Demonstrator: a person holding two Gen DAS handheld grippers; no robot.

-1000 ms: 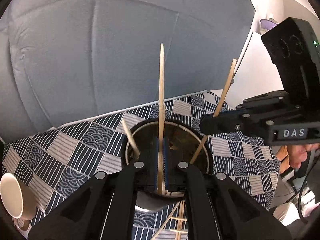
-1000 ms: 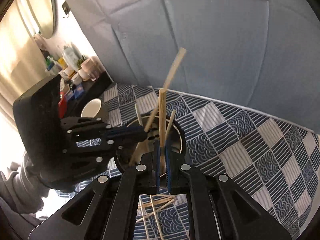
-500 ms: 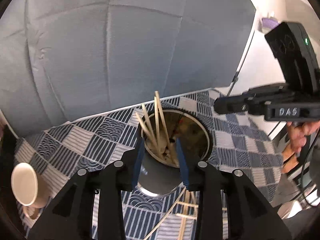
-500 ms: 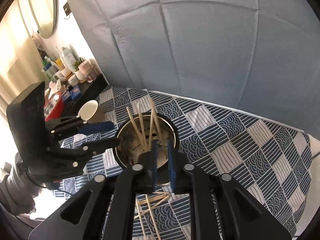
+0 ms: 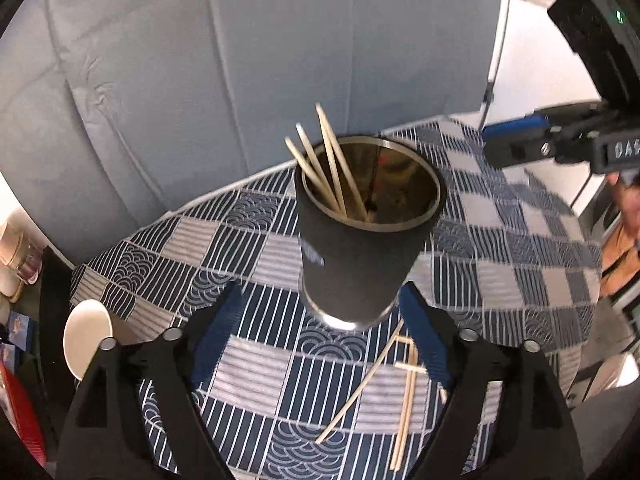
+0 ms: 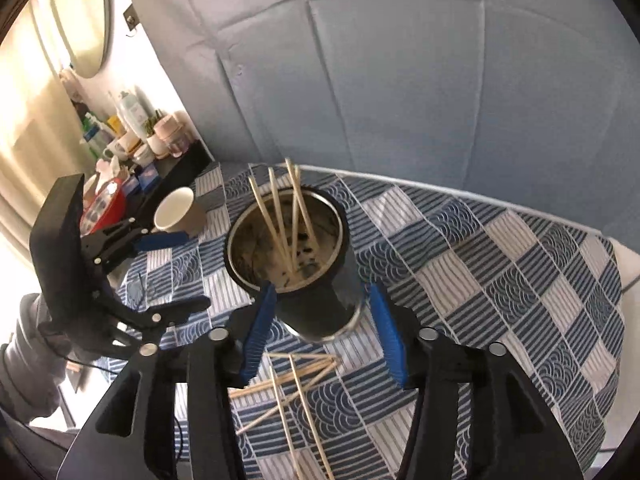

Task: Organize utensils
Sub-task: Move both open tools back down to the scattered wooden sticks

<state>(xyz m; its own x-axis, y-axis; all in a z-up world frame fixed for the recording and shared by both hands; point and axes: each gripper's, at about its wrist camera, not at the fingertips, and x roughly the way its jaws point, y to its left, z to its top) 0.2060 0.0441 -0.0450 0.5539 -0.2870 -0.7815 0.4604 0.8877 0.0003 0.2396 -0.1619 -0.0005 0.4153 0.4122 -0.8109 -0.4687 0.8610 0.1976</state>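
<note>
Against a grey padded wall, both the left gripper [image 5: 320, 332] and right gripper [image 6: 324, 332] had just been opening, nothing between them, chopsticks [image 5: 328, 168] standing in the cup [image 5: 356, 264].

- A padded grey-blue wall [image 6: 400, 80] with stitched seams rises behind the table.
- A blue-and-white patterned tablecloth [image 6: 500, 264] covers the table.
- A cluttered dark shelf [image 6: 176, 164] of bottles stands beside a bright curtain [image 6: 28, 128].

Both grippers point steeply downward. The left gripper [image 5: 320, 340] has just been opening and its jaws stand wide apart, gripping nothing. The right gripper [image 6: 326, 334] has also just been opening, its blue pads [image 6: 258, 332] pressing on nothing.
</note>
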